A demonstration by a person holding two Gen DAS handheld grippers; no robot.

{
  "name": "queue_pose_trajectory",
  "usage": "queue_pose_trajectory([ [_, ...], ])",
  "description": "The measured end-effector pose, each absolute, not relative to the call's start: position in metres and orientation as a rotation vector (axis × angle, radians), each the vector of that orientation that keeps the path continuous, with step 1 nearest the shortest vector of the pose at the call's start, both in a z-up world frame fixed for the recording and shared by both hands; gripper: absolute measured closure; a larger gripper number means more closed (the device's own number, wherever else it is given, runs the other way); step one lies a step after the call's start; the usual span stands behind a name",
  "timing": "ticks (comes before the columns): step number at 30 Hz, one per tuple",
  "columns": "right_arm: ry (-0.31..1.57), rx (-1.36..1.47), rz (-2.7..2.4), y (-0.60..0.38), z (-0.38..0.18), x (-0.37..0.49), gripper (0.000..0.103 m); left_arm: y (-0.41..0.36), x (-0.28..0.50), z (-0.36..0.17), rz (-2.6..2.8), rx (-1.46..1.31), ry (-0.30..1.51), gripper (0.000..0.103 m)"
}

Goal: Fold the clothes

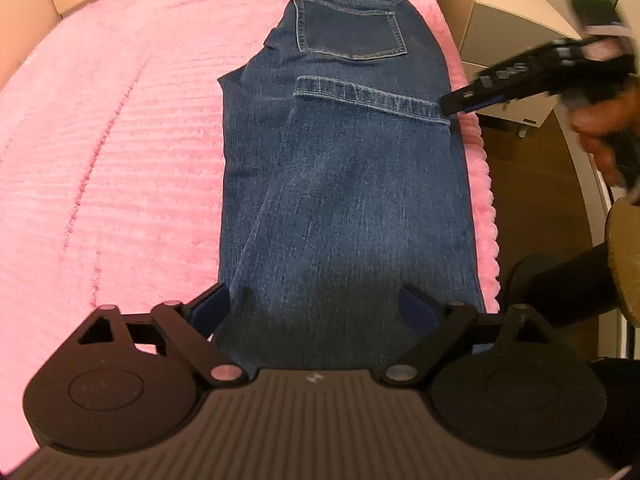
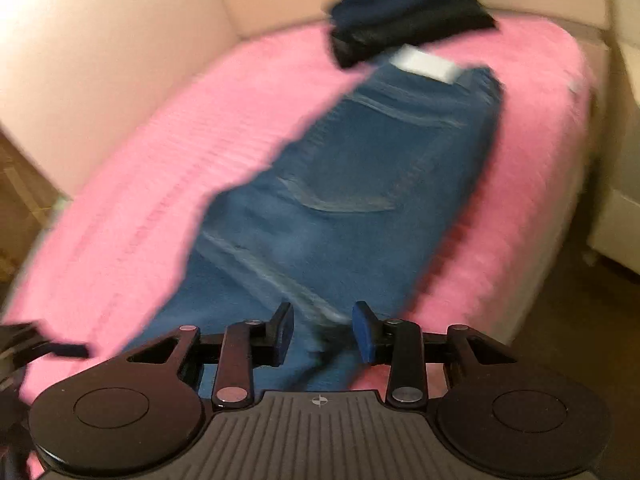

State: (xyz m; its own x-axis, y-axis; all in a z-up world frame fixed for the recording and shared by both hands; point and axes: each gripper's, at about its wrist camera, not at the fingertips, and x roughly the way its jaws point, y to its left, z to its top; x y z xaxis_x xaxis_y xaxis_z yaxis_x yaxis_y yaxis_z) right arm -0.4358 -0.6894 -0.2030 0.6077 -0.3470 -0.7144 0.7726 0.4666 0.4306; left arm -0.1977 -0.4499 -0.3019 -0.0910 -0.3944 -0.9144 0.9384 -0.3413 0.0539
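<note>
step: jeans (image 1: 344, 184) lie on the pink bed (image 1: 120, 140), legs doubled up to the seat | left gripper (image 1: 316, 308) jaws wide, empty, over near fold | right gripper (image 2: 322, 332) jaws narrow, empty | next: likely grip near fold, carry it toward waistband

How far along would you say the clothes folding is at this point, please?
Done: a dark folded stack sits at the far end of the pink blanket. In hand: the jeans, legs folded up once. Both grippers, left gripper and right gripper, hold nothing. Left: further folds.
</note>
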Motion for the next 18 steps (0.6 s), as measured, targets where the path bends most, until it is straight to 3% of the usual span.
queue_pose_trajectory([
  [3,0.593,0.862,-0.656,-0.691,-0.214,-0.426,0.066,-0.468,-0.196,-0.299,-1.664,1.101,0.728,0.037],
  [5,0.609,0.904,-0.621,-0.697,-0.23,-0.421,0.066,-0.482,-0.198,-0.298,-1.692,1.101,0.727,0.058],
  [9,0.599,1.041,-0.59,-0.724,-0.264,-0.429,0.067,-0.518,-0.212,-0.308,-1.804,1.113,0.709,0.059],
  [18,0.668,0.972,-0.511,-0.722,-0.263,-0.43,0.067,-0.589,-0.229,-0.358,-1.84,1.16,0.814,0.058],
])
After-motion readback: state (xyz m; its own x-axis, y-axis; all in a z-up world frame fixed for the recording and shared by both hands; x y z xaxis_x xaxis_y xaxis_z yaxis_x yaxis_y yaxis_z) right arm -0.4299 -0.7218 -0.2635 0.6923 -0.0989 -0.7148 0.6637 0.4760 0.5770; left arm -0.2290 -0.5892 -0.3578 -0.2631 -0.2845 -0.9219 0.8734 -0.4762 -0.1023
